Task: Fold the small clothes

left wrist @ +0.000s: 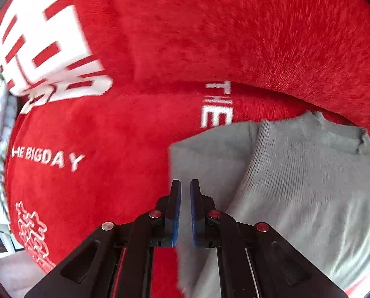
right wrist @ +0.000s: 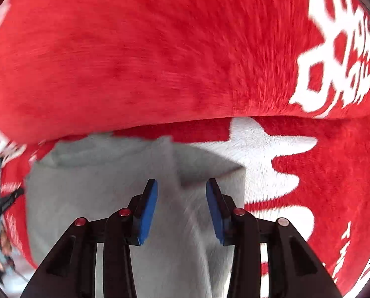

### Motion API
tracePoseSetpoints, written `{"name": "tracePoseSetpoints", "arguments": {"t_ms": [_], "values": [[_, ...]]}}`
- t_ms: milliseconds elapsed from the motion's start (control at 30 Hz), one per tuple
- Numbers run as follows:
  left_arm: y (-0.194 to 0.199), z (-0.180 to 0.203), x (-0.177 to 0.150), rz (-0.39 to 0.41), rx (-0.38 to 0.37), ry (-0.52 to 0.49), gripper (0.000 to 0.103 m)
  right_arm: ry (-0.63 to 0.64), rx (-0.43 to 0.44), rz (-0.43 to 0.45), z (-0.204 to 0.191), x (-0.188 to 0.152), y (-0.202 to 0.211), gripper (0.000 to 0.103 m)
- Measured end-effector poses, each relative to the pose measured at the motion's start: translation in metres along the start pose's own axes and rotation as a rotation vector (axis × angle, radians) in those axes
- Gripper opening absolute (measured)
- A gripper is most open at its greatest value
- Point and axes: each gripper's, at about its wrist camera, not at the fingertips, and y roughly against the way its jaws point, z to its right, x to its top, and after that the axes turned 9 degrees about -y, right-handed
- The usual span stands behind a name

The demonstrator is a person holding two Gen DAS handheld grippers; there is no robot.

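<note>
Two grippers hovered over a grey knit top spread on a red plush blanket.

The left gripper (left wrist: 185, 186) had its blue pads drawn narrow, only a thin gap between them, and nothing was caught in that gap; it hung above the left edge of the grey knit top (left wrist: 296, 181), where the cloth met the red plush blanket (left wrist: 135, 136). The right gripper (right wrist: 181, 186) stood with its jaws wide apart and nothing between them, poised over the middle of the same top (right wrist: 98, 186). The garment lay flat with its ribbed neck (left wrist: 334, 134) at the far end, tucked against a raised red fold. White lettering reading "THE BIG DAY" (left wrist: 48, 159) ran across the blanket beside it. Both views were blurred.
</note>
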Motion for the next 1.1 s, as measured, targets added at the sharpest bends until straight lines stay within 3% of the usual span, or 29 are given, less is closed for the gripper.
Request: {"name": "tracePoseSetpoints", "arguments": {"t_ms": [167, 267, 333, 400, 467, 600, 767, 900, 933, 967, 1000, 1033, 1100], "values": [[0.017, 0.006, -0.035, -0.015, -0.105, -0.008, 0.009, 0.071, 0.053, -0.064, -0.027, -0.047, -0.001, 0.043], [-0.007, 0.024, -0.054, -0.064, -0.070, -0.061, 0.009, 0.060, -0.018, -0.123, -0.017, -0.066, -0.035, 0.040], [-0.006, 0.028, -0.061, -0.013, -0.046, -0.067, 0.009, 0.008, 0.004, -0.091, -0.005, -0.069, -0.029, 0.039], [-0.003, 0.028, -0.061, -0.031, -0.055, -0.077, 0.009, -0.040, -0.015, -0.096, 0.006, -0.073, -0.019, 0.042], [0.000, 0.025, -0.062, -0.047, -0.073, -0.064, 0.009, -0.096, 0.034, -0.105, 0.017, -0.077, -0.009, 0.043], [0.010, 0.021, -0.064, -0.059, -0.073, -0.044, 0.009, -0.153, 0.094, -0.108, 0.019, -0.092, 0.015, 0.053], [0.020, 0.024, -0.069, -0.067, -0.096, -0.038, 0.009, -0.191, 0.181, -0.130, -0.006, -0.117, 0.026, 0.060], [0.029, 0.022, -0.074, -0.037, -0.167, -0.023, 0.009, -0.237, 0.300, -0.171, -0.032, -0.139, 0.021, 0.070], [0.030, 0.023, -0.074, -0.042, -0.179, -0.027, 0.019, -0.248, 0.324, -0.179, -0.040, -0.139, 0.016, 0.070], [0.032, 0.022, -0.075, -0.042, -0.184, -0.027, 0.040, -0.259, 0.348, -0.186, -0.045, -0.144, 0.015, 0.070], [0.033, 0.021, -0.076, -0.036, -0.177, -0.025, 0.092, -0.270, 0.373, -0.195, -0.050, -0.150, 0.013, 0.070], [0.040, 0.019, -0.077, -0.005, -0.133, -0.019, 0.102, -0.282, 0.395, -0.210, -0.058, -0.155, 0.007, 0.073], [0.049, 0.020, -0.078, 0.037, -0.084, -0.043, 0.102, -0.299, 0.428, -0.234, -0.070, -0.164, -0.001, 0.085]]}}
